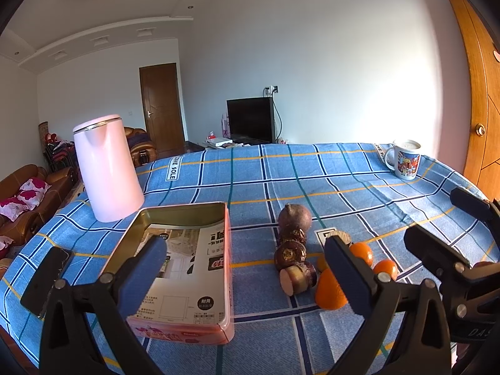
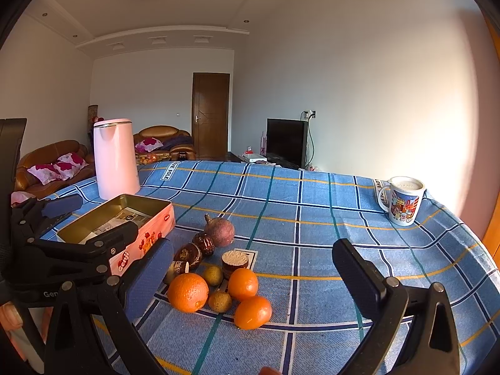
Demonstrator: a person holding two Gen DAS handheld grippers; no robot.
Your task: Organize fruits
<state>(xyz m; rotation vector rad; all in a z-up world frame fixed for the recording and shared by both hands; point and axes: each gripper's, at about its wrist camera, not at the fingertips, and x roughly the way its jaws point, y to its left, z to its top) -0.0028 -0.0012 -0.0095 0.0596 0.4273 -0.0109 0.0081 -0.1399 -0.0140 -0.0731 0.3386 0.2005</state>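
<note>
1. Fruits (image 2: 215, 268) sat in a loose cluster on the blue plaid tablecloth (image 2: 312, 206), ahead of both grippers and outside the tin.
2. Left gripper (image 1: 247, 268): jaws spread wide, nothing held. Its left finger hung over the tin's near end; its right finger overlapped the big orange (image 1: 329, 290) in view, contact unclear.
3. Right gripper (image 2: 253, 275): jaws spread wide, nothing held. Oranges lay between its fingers in view, closer to the left one.
4. Cluster contents: three oranges, two small yellow-green fruits (image 2: 219, 301), a round purple fruit (image 2: 221, 230) at the far end, several dark brown pieces (image 2: 191, 254), one cut piece with a pale face (image 2: 235, 262).
5. Pink tin (image 1: 187, 268): open, left of the cluster, straight ahead of the left gripper. Only printed paper (image 1: 184, 259) was inside.
6. Pink kettle (image 1: 107, 168) stood beyond the tin, far left.
7. Printed mug (image 2: 403, 201) stood far right near the table edge; contents unclear.
</note>
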